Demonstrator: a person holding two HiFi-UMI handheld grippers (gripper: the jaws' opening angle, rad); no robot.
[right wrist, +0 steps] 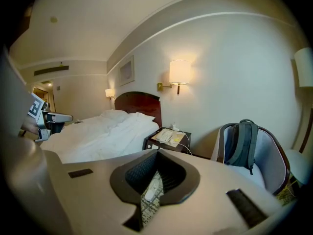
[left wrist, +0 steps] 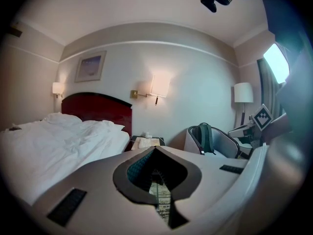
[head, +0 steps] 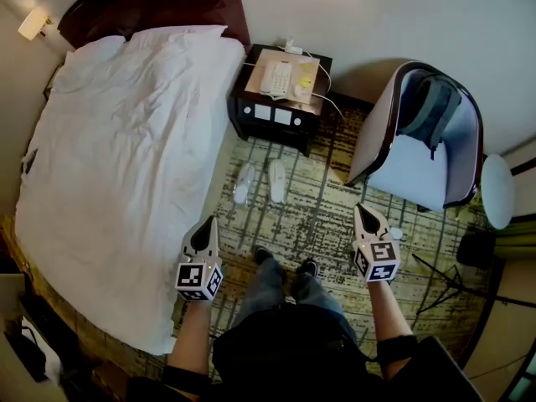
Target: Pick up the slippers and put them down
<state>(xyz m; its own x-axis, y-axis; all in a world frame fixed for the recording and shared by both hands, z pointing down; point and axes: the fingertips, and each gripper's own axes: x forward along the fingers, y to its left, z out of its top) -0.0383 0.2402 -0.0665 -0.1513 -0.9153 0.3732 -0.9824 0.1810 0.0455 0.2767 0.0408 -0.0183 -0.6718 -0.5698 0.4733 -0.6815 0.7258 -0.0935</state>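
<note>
Pair of white slippers point(head: 277, 180) side by side on the patterned carpet point(head: 331, 224), just in front of the nightstand point(head: 280, 86) and beside the bed point(head: 126, 157) (head view). Left gripper point(head: 208, 221) and right gripper point(head: 362, 209) hover apart from them, jaws closed and empty. The right gripper view frames one slipper point(right wrist: 152, 187) past its jaws; the left gripper view shows only carpet there.
</note>
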